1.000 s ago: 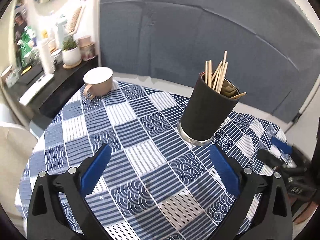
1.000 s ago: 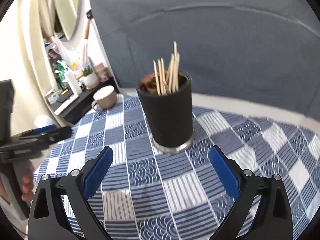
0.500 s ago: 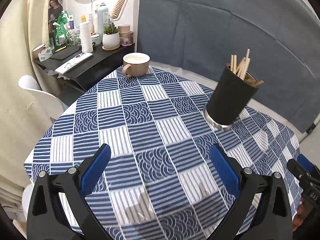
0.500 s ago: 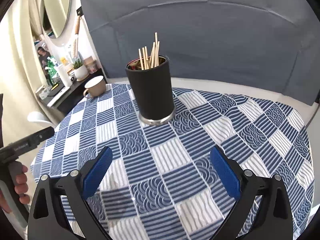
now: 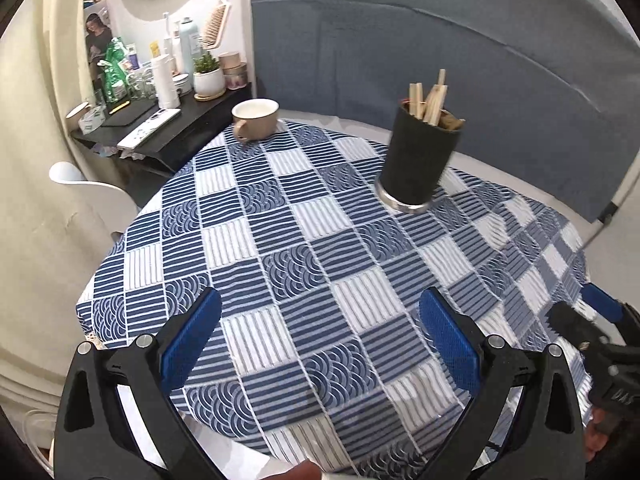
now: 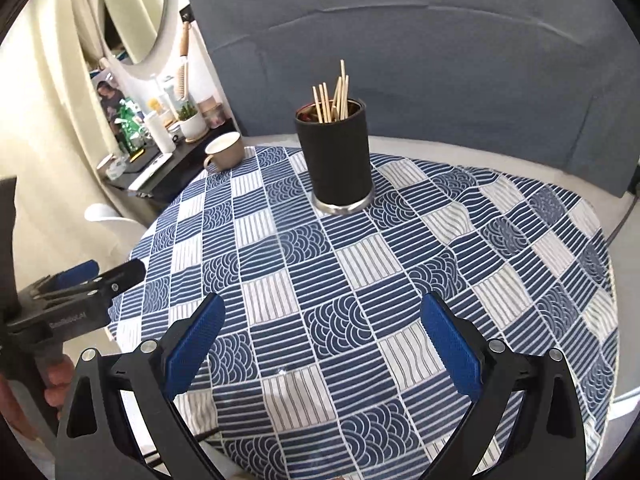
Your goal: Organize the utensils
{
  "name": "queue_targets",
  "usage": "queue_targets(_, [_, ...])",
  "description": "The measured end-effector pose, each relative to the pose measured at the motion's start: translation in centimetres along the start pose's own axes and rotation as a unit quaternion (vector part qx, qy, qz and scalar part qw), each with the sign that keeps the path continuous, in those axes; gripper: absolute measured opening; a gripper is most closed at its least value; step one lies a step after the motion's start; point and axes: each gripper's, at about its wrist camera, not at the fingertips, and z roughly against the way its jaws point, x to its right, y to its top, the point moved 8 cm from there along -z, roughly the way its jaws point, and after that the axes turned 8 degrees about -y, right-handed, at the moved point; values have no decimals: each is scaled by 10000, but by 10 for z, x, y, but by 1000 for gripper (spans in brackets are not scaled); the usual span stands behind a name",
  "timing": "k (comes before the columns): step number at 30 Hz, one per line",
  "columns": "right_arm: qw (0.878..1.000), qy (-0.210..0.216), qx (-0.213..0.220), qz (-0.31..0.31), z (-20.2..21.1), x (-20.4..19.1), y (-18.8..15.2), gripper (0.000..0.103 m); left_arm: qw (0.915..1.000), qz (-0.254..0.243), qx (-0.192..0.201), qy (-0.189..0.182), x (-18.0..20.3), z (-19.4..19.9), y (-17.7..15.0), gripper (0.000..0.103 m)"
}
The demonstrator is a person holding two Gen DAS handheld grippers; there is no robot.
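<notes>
1. Two views split the scene: the left wrist view catches the right hand-held gripper (image 5: 592,320) at its right edge, while the right wrist view catches the left hand-held gripper (image 6: 92,276) at its left edge, with fingers (image 6: 56,380) wrapped on its handle.
2. Both hand-held grippers hover over the near edge of the table (image 5: 280,264), each with jaws spread wide and nothing between them.
3. Chopsticks (image 6: 334,96) stand bundled in a black holder (image 6: 334,160), upright on the far half of the table, well apart from both grippers. The right wrist view shows them sharp; the left wrist view blurs them.
4. One beige mug (image 5: 256,120) sits at the table's far left edge, well apart from the holder.
5. Beyond the mug, a dark shelf (image 5: 160,136) carries bottles, a potted plant (image 5: 208,76) and a remote; a hairbrush (image 5: 218,20) hangs above it.
6. A white chair (image 5: 96,196) stands beside the table's left edge.
7. Nothing lies between either gripper and the holder.
</notes>
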Motion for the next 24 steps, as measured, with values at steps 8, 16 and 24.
queue_targets(8, [9995,-278,171,6,19,5,-6,95,9992,-362,146,-89,24,23,-10,97])
queue_targets(16, [9990,-391,196,-114,22,9,-12,95,9983,-530,202,-135,30,31,-16,97])
queue_targets(24, [9984,-462,322,-98,29,9,-13,95,9990,-347,200,-178,23,32,-23,97])
